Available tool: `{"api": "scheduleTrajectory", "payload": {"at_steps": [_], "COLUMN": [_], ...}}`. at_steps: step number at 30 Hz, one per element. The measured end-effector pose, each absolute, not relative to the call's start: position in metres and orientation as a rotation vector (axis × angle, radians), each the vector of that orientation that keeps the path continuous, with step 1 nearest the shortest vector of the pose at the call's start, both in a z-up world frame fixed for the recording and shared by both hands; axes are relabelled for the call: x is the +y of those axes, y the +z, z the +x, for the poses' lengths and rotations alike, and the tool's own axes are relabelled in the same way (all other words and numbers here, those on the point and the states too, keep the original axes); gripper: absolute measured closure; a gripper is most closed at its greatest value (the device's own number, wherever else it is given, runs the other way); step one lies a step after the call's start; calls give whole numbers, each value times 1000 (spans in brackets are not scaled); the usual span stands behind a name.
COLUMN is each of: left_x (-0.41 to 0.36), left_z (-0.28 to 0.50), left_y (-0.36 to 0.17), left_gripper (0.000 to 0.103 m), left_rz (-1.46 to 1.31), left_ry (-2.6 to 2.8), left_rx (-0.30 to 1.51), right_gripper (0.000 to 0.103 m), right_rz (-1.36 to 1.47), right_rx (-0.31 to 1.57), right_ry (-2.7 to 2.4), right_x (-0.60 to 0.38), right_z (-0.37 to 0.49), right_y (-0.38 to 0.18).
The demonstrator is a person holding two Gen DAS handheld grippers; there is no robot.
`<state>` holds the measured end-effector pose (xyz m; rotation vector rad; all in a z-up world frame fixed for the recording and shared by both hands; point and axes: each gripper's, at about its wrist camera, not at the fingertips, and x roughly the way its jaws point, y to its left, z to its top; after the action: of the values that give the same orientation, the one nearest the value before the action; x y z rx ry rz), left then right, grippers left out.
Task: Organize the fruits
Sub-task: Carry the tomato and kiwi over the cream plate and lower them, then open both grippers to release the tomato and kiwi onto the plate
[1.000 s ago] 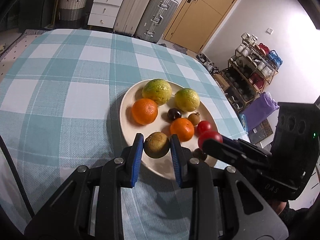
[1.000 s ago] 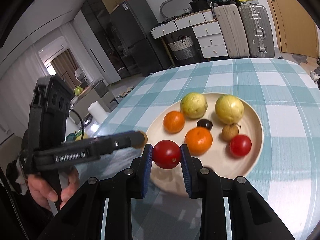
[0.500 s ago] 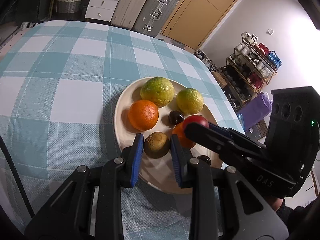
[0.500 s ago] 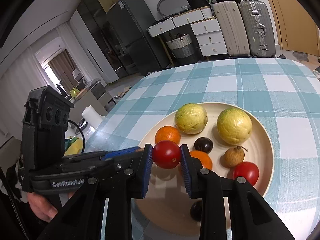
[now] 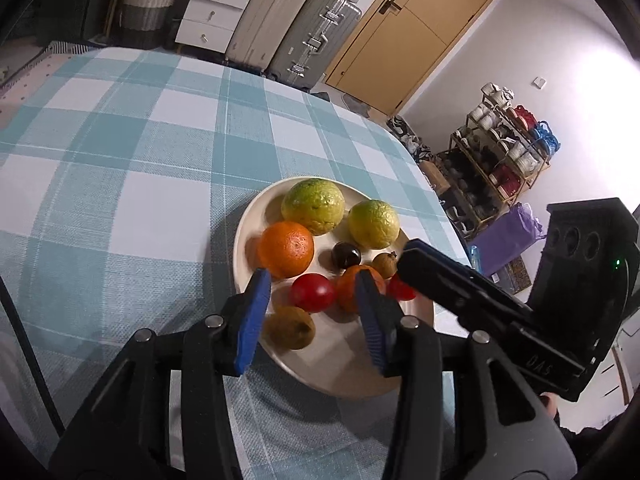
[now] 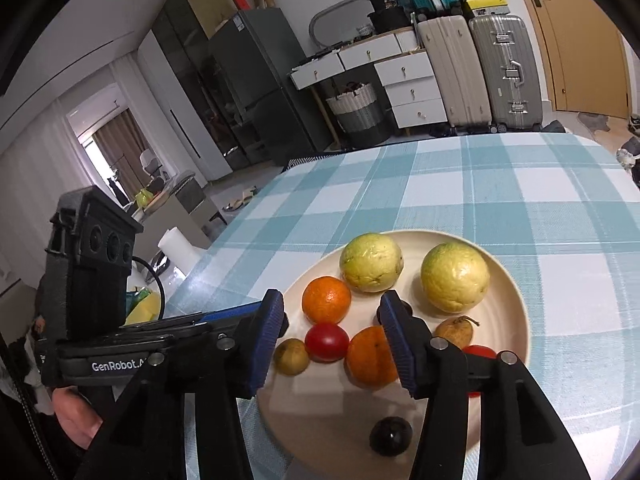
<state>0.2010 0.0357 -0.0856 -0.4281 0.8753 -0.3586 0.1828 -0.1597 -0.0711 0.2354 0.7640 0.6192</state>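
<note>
Release step of organizing fruit: both claws have just been opening. The left claw [image 5: 310,312] stands parted above a brown kiwi-like fruit [image 5: 291,327], the right claw [image 6: 334,334] parted around a round red tomato [image 6: 327,342]; both fruits rest on the cream round plate [image 6: 516,300] on the checked table [image 5: 120,184]. Next, I judge, both claws lift clear without nudging the fruit

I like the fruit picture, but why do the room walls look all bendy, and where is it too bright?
Both wrist views use fisheye lenses, so edges curve; left wrist view: white glare washes out the wall beside the door; right wrist view: the plate looks sharp and evenly lit.
</note>
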Motion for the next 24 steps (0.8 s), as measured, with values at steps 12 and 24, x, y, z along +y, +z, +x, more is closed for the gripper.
{"api": "scheduleTrajectory", "payload": {"at_steps": [12, 24], "left_x": [40, 26], "left_z": [164, 118], "left_y": [-54, -31], "left_gripper": [54, 30], "left_rz": [-340, -216], "left_ry": [-260, -137], "left_rx": [755, 660], "right_gripper": [25, 4], "right_rz": [236, 215], "right_rx": [664, 512], "right_ry": [542, 517], "right_x": [-186, -191], "right_z": [151, 105], "right_y": [-53, -40]}}
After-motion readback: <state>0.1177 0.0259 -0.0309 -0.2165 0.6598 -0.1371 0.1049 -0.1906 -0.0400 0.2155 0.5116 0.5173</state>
